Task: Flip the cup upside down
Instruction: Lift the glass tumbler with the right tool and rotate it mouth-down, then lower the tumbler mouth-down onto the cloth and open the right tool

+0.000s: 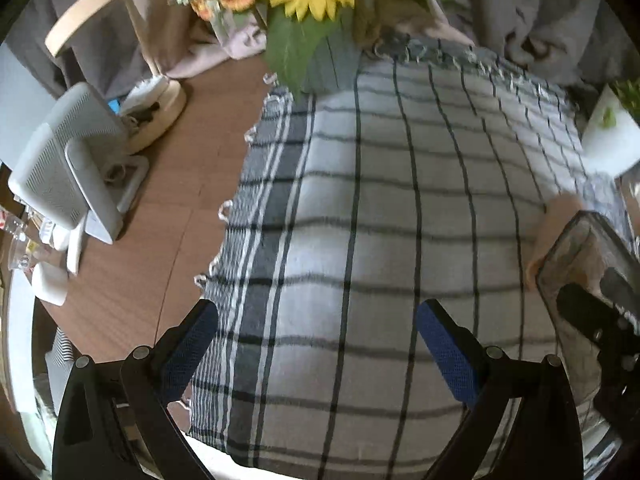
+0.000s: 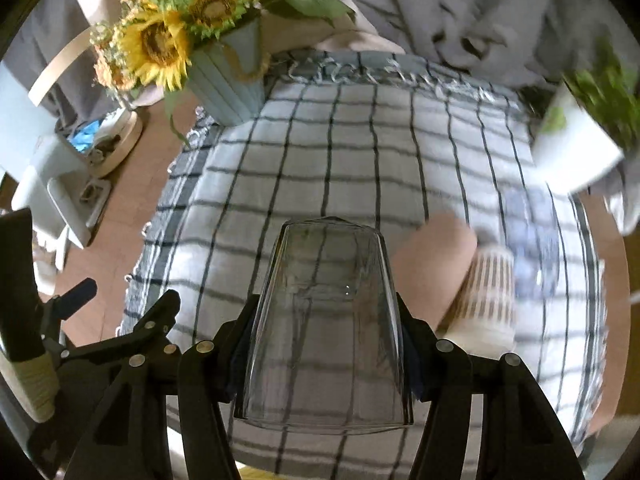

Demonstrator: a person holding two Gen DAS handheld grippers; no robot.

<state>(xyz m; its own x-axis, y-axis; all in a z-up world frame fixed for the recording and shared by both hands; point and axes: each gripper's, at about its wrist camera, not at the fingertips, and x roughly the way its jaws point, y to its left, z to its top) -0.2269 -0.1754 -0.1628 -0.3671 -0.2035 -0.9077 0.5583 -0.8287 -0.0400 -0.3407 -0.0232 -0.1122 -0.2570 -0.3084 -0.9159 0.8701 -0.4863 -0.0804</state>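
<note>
Legible text, labels, brands, numbers, signs: none in either view.

- Clear tapered drinking glass [image 2: 326,320]: plain, no print or etching that reads.
- Grey-and-white checked cloth with fringed edge [image 1: 380,208]: woven lines only.
- Pale blue ribbed flower pot [image 2: 230,80]: unmarked.
- White perforated box-shaped appliance [image 1: 60,164]: no badge can be read.
- Small packets at the far left edge [image 1: 20,236]: red and yellow patches of print, too blurred and small to read.
</note>
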